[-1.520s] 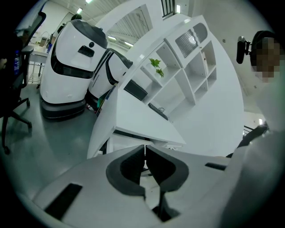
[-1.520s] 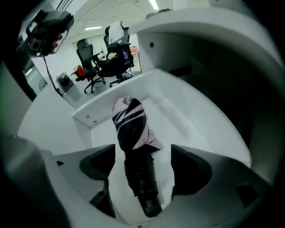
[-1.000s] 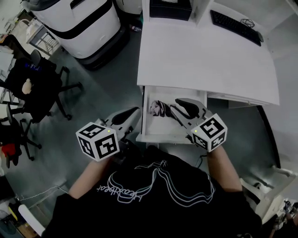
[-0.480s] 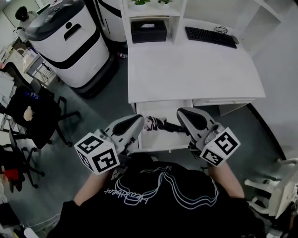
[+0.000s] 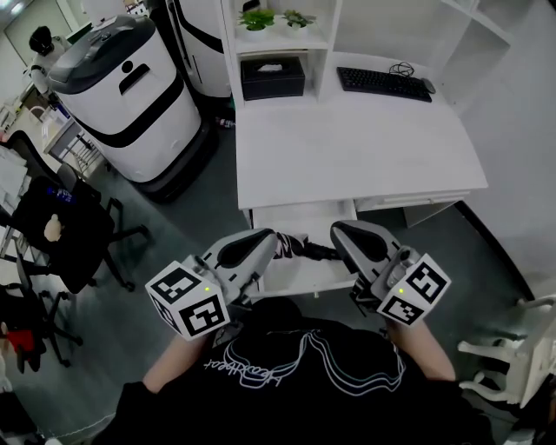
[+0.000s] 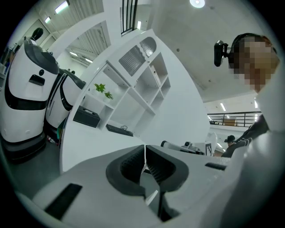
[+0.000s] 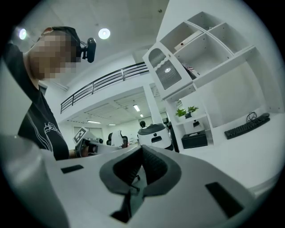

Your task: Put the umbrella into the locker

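The folded black-and-white umbrella (image 5: 301,247) lies in the open white drawer (image 5: 304,215) under the desk's front edge; only part of it shows between my two grippers. My left gripper (image 5: 271,236) hovers over the drawer's left side and my right gripper (image 5: 337,229) over its right side, both above the umbrella and apart from it. In the left gripper view the left gripper (image 6: 144,147) is shut with nothing between its pads. In the right gripper view the right gripper (image 7: 141,148) is shut and empty too. Both point roughly level across the desk.
The white desk (image 5: 356,143) carries a keyboard (image 5: 382,83) and a black box (image 5: 272,78) under shelves with plants (image 5: 258,17). A big white and black machine (image 5: 130,87) stands to the left, with a dark office chair (image 5: 61,230) nearer. White chair parts (image 5: 512,348) are at the right.
Both grippers have risen out of the drawer and drawn back toward the person. The umbrella stays in the drawer. The head view has tilted up, so more of the desk shows.
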`<state>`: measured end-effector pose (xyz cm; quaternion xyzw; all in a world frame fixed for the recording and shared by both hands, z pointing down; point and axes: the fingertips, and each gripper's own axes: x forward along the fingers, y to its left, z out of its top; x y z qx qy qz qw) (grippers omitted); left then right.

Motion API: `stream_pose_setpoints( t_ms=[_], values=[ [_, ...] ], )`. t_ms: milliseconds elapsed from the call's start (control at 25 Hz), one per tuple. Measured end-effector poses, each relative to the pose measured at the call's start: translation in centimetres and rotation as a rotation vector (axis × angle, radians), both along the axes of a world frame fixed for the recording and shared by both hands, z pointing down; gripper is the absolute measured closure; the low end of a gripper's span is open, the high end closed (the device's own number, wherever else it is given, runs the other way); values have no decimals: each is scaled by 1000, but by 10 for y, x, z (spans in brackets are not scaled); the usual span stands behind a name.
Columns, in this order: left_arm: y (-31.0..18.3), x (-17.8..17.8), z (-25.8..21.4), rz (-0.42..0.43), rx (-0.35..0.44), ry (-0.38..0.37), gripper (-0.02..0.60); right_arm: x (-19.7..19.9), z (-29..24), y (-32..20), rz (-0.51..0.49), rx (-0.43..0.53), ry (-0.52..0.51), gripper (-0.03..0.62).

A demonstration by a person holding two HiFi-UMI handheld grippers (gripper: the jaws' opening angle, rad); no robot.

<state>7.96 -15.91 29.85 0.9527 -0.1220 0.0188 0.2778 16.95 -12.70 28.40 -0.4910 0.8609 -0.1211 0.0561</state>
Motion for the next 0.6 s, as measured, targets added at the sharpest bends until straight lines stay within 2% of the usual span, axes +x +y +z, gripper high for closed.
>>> stream_pose_setpoints(
  t_ms=[360,600],
  values=[
    [2,-1,4,0,22,3,569,-5,7,-1,-10,-1,24,591],
    [2,-4,17,-16,5,-15,569,-11,20,-2,-27,-32,23,591]
  ],
)
